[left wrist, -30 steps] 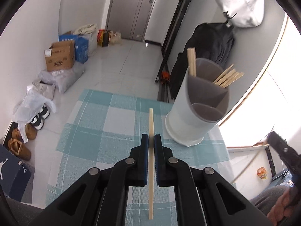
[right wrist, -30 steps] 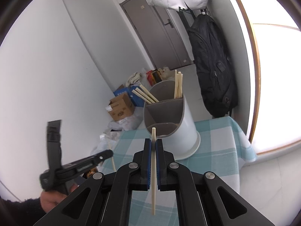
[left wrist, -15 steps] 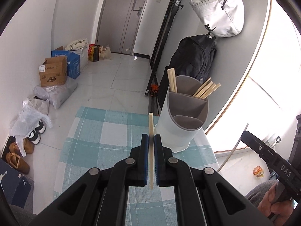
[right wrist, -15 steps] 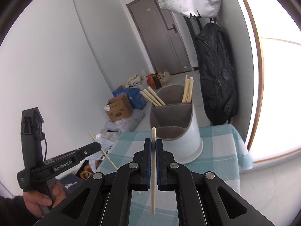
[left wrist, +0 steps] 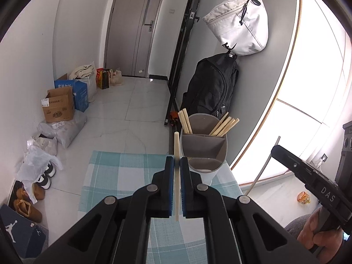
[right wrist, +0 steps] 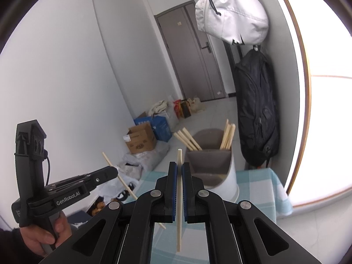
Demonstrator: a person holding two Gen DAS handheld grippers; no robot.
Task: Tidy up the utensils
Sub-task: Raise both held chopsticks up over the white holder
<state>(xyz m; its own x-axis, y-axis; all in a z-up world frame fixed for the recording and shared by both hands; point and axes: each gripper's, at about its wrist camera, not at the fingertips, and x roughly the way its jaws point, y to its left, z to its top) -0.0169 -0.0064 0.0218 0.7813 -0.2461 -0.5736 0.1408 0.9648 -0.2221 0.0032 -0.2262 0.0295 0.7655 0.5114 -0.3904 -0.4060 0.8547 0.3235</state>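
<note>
- Step in hand, as judged: carrying. The left gripper (left wrist: 177,165) was clamped on one chopstick (left wrist: 176,176), held upright between its blue pads; the right gripper (right wrist: 179,169) was clamped on a second chopstick (right wrist: 179,189) in the same fashion.
- Both sticks were held in the air above the checked tablecloth (left wrist: 123,176), short of the utensil holder (left wrist: 205,154), which stood on the table's far right part.
- The holder's two rear compartments already carried chopsticks; the front compartment appeared empty (its floor could not be seen fully).
- Next move, as judged: bring each tip over a compartment, tilt the stick nearer vertical, lower it in, then release.
- Obstructions: the sticks already leaning out over the rim could catch an incoming tip, and the two grippers would crowd each other at one small opening (one at a time seems prudent).
- Surroundings: a black backpack (left wrist: 212,83) and a white bag (left wrist: 239,24) hung on the wall behind the holder; cardboard boxes (left wrist: 58,107) and shoes sat on the floor, well apart from the work.
</note>
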